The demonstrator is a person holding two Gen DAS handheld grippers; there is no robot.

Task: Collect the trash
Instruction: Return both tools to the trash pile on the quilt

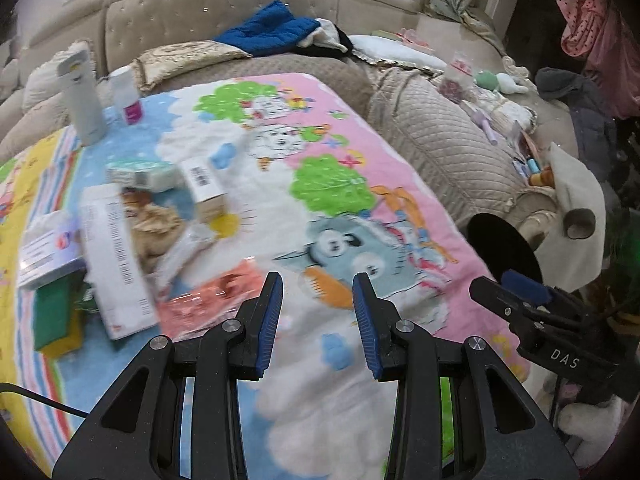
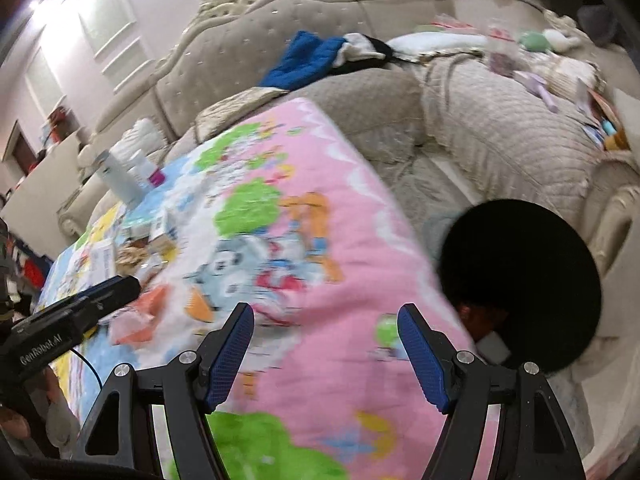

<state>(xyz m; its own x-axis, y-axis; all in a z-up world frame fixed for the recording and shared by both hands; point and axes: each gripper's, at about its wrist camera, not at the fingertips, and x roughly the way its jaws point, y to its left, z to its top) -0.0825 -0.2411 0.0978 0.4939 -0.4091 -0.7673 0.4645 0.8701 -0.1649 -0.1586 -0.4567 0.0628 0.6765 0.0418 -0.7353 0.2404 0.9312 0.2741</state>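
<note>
Black bin interior mostly dark

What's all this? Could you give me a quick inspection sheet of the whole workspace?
Surface: cartoon blanket spread over a table.
Job's things: boxes, wrappers and crumpled paper piled at the blanket's left; black bin beside its right edge.
Clutter: flask and small bottle standing at the far left corner.
Grippers: left gripper and right gripper, jaws open, both empty.
Cables: one black cable at lower left.
Surroundings: beige sofa strewn with clothes and toys.
</note>
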